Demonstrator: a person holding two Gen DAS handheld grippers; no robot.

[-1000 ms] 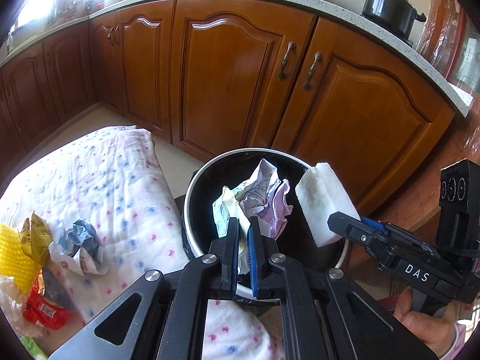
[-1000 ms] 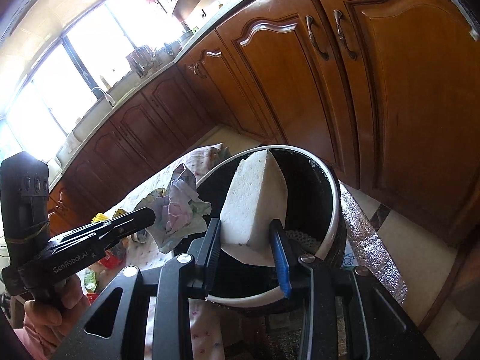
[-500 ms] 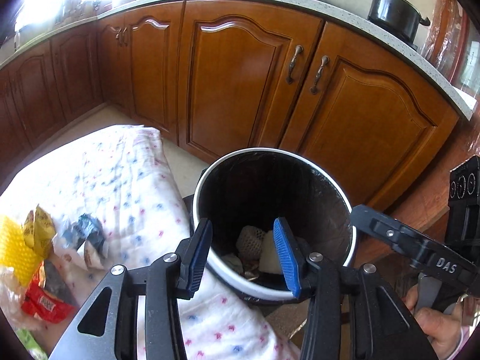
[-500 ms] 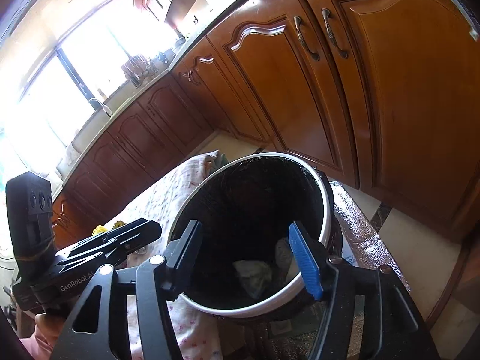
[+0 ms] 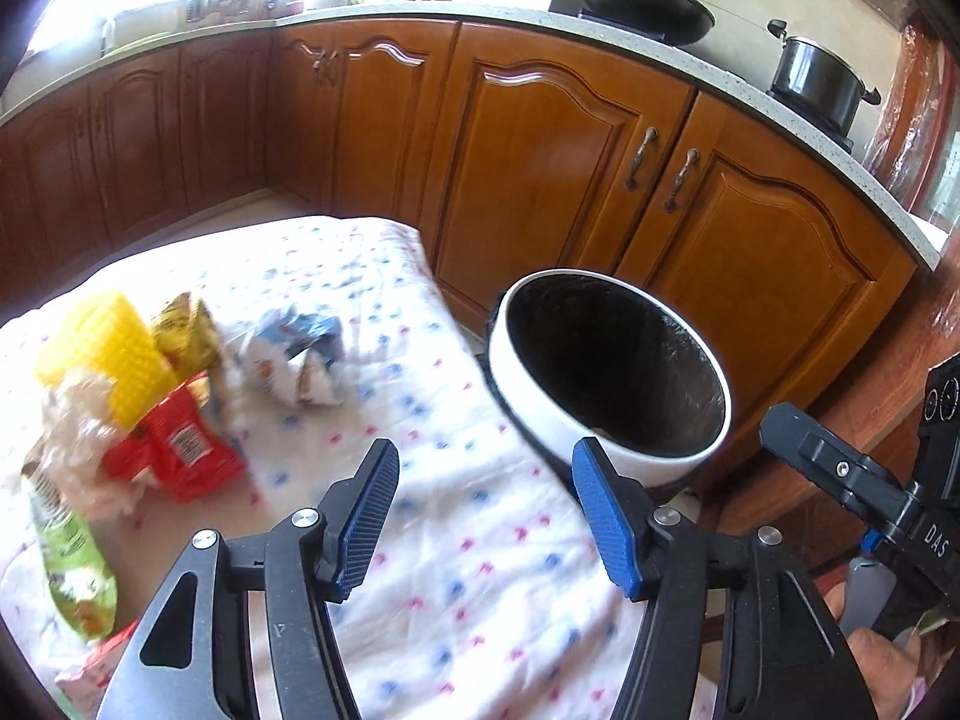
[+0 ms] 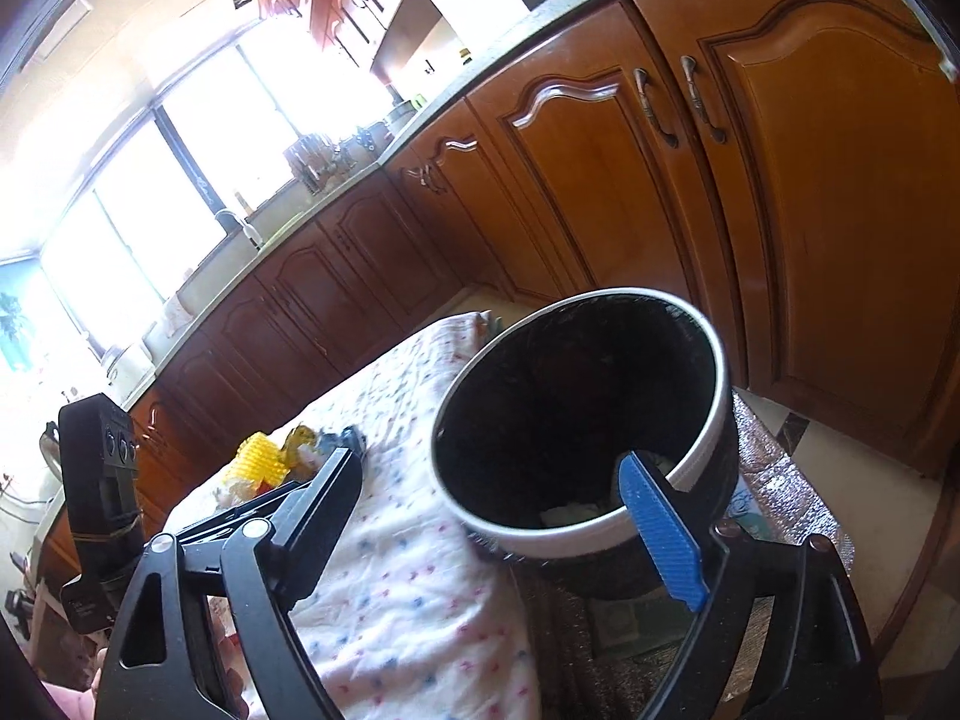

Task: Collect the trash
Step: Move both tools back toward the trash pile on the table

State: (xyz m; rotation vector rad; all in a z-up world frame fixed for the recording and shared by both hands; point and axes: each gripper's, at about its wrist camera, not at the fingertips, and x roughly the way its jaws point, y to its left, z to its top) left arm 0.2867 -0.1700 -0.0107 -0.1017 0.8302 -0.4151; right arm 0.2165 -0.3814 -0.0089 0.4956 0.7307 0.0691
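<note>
Your left gripper (image 5: 483, 468) is spread wide with nothing between its blue pads; it hangs over the dotted cloth (image 5: 480, 570), just beside the trash bin (image 5: 606, 444). Your right gripper (image 6: 498, 492) is also wide open and empty, its blue pad in front of the bin's near rim and its black finger over the cloth on the bin's far side from the cabinets (image 6: 780, 210).

The bin is round, white-rimmed and lined in black, standing against the edge of the cloth, in front of the wooden cabinets. In the right wrist view, pale crumpled scraps (image 6: 576, 510) lie at its bottom.

The trash left to collect sits on the cloth, well apart from the bin: a crumpled blue-and-white paper (image 5: 300, 360) lies nearest it, then a yellow honeycomb piece (image 5: 108, 354), a yellow wrapper (image 5: 183, 336) and a red packet (image 5: 177, 450) bunched together, with a green packet (image 5: 72, 570) farthest from the bin. That pile is blurred in the left wrist view.
</note>
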